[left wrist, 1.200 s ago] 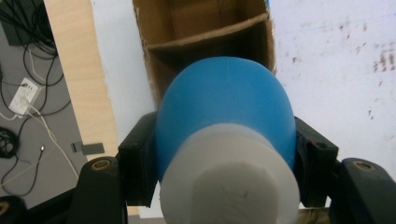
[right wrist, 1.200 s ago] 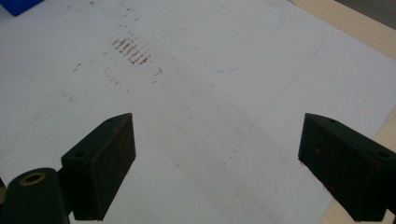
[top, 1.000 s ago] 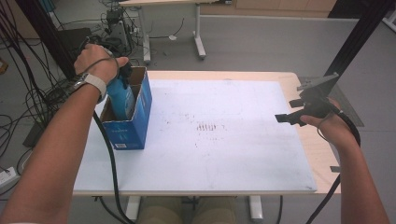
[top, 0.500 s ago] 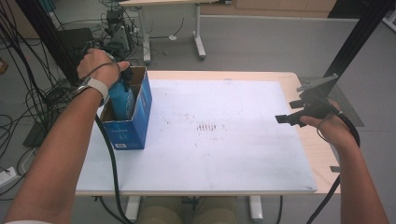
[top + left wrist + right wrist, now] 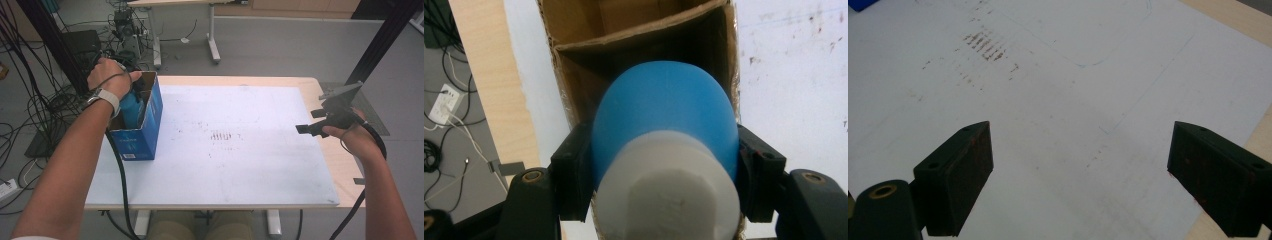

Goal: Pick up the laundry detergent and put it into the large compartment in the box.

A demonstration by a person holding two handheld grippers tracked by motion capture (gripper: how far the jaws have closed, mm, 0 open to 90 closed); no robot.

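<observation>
holding a blue bottle (image 5: 664, 125) w/ white cap, left tool (image 5: 664, 165) has it partway inside the blue carton (image 5: 150, 117); not yet released. right tool (image 5: 1080, 175) wide, idle, well right of carton.

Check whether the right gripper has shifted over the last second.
No. The right gripper hangs open at the same spot over the white mat's right edge as in both earlier high views.

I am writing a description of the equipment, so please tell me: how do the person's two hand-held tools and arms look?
Both tools are black. The right tool carries a grey three-cornered plate on top, and its two jaws end in flat, rectangular black pads with small screw holes. A black cable trails from the left tool. The left wrist wears a watch with a pale strap; both forearms are bare.
</observation>
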